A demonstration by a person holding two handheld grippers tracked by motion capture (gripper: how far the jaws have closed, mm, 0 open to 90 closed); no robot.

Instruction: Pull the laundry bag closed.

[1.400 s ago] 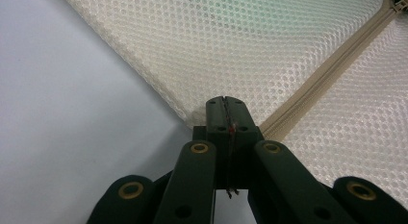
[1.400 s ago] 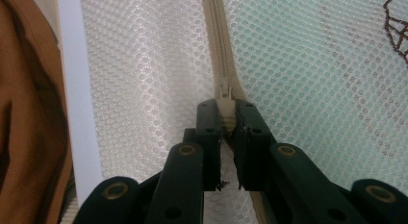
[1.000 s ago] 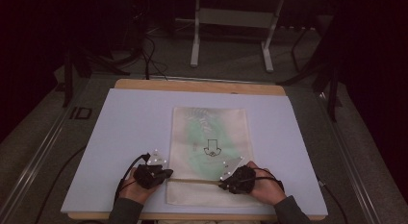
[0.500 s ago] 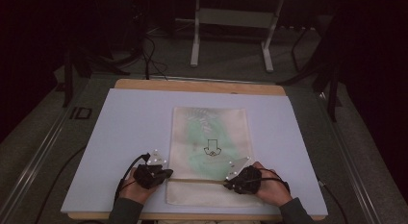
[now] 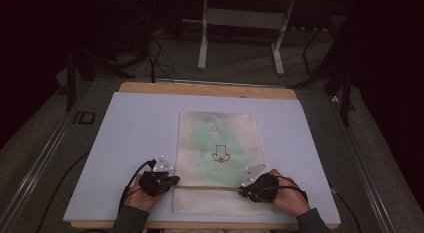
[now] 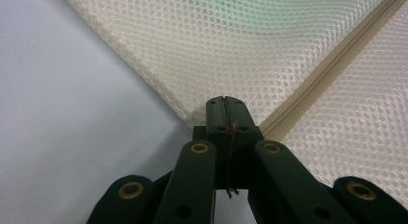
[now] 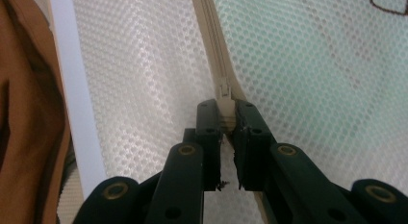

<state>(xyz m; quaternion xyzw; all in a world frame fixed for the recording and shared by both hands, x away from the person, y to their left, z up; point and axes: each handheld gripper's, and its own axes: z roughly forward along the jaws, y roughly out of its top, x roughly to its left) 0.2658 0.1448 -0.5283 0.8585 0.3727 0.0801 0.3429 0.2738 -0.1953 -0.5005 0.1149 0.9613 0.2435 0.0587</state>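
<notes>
Dark room, cables and a metal frame [image 5: 243, 23] on the floor behind; pale lilac mat [image 5: 130, 138] over a wooden table [image 5: 150, 88]. High view: cream mesh zip bag [image 5: 218, 138] lies flat mid-mat, something green and a small dark printed motif showing through, zipper [image 5: 210, 187] running across near the person's edge. Left gripper [image 5: 172, 180] sits at the zipper's left end, right gripper [image 5: 246, 192] at its right end, a hand behind each. Left gripper view: jaws fully closed, pinching the bag's corner edge right where the zipper tape [image 6: 332, 65] ends; mesh fans away above, mat to the left. Right gripper view: jaws nearly closed with a narrow gap, clamped on what looks like the zipper pull tab, slider [image 7: 224, 89] just ahead of the tips; white mat edge and brown table edge at left. Handling judgement: bag is light, soft, floppy, no stiffness of its own, so it will bunch or slide on the mat if the pull isn't opposed. Mesh snags easily. Best holds are what's already taken: seam corner as the anchor, tab for the pull. Keep the tape taut and pull along the zipper line, not up, or the tab may slip out.
</notes>
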